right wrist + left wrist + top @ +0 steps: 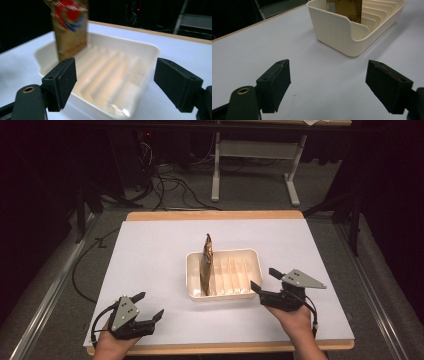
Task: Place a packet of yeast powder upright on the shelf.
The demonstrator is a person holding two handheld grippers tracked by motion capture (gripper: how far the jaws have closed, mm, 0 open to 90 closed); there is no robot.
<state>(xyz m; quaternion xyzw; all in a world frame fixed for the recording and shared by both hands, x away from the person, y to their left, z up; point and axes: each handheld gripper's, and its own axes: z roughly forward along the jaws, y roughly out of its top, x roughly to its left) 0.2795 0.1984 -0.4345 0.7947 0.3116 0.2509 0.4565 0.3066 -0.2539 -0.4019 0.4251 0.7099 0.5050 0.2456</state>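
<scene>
A cream ribbed tray [252, 256] [337, 32] [147, 52] sits mid-table on the white sheet. A gold foil packet [206, 264] [344, 8] [71, 27] with a red and blue logo stands upright in the tray's leftmost slot. My right gripper [265, 281] [115, 83] is just right of the tray's near corner, open, with nothing between its jaws. My left gripper [148, 305] [328, 86] rests near the table's front left edge, open and empty, pointing toward the tray.
The white sheet [150, 250] covers a wooden table [215, 214]. Behind the table stand a white desk frame [255, 155] and floor cables [170, 185]. Metal rails [45, 295] run along both sides of the table.
</scene>
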